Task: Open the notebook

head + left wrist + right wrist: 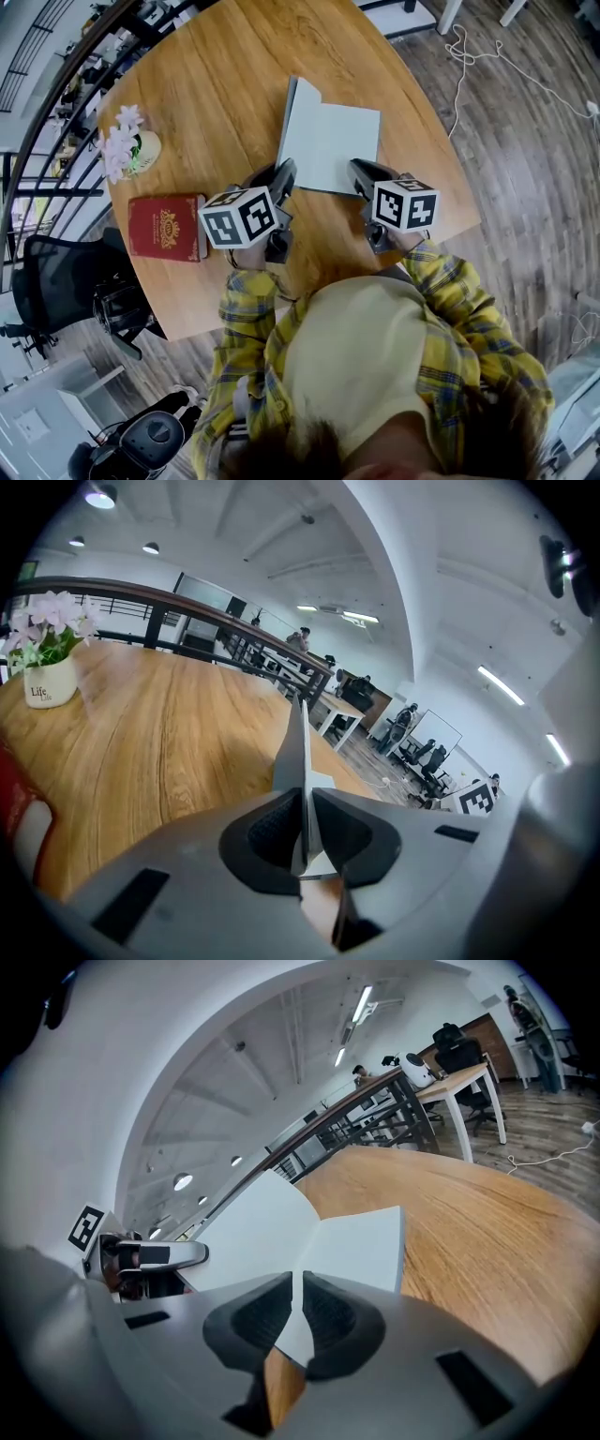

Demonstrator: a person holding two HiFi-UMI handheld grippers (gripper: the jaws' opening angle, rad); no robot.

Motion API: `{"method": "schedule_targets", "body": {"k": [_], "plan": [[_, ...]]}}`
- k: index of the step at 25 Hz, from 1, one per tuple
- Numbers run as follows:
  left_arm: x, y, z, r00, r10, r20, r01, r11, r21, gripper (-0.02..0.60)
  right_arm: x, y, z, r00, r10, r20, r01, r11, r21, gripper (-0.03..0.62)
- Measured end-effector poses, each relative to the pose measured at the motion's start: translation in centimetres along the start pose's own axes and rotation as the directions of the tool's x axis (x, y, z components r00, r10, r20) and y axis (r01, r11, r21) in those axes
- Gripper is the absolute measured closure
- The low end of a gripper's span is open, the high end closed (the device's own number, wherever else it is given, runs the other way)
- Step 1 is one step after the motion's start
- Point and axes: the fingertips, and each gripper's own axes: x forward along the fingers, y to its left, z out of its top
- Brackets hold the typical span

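The notebook point(339, 141) lies on the round wooden table point(206, 84), its white page up. Its grey cover point(290, 112) stands nearly upright along the left side. My left gripper point(281, 180) is shut on the cover's near edge; in the left gripper view the cover point(298, 747) runs edge-on between the jaws of that gripper point(303, 832). My right gripper point(361, 180) is shut on the notebook's near right corner. In the right gripper view the white page point(361, 1246) passes between the jaws of that gripper point(292, 1312), and the raised cover point(248, 1232) leans to the left.
A red book point(167, 226) lies near the table's left edge. A white pot of pink flowers point(131, 148) stands behind it, also in the left gripper view as the pot point(49, 679). A black office chair point(56, 281) sits on the floor at left. Cables point(469, 56) trail at upper right.
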Motion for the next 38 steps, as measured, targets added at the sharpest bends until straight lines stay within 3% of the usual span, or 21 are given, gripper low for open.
{"method": "schedule_targets", "body": {"k": [5,16,24,38], "plan": [[-0.9,1.1,-0.1,0.999,0.017,0.052,-0.016,1.000,-0.008,0.548,-0.5,-0.1,-0.1,1.000,-0.008,-0.002,0.008,1.000,-0.005,0.503],[-3.3,4.6,-1.9,0.987,0.022,0.158,0.006,0.985,-0.175,0.548,-0.7,0.2,-1.1,0.999,-0.013,-0.038,0.012,0.999,-0.038,0.505],[-3.9,6.4,-3.0,0.980,0.029,0.198,0.018,0.973,-0.232,0.546,0.0,1.0,-2.0,0.996,0.000,-0.085,-0.005,0.998,-0.057,0.505],[-4.2,9.9,-7.0,0.985,0.091,0.149,-0.045,0.958,-0.284,0.522,1.0,1.2,-3.6,0.989,-0.020,-0.149,0.005,0.995,-0.101,0.505]]}}
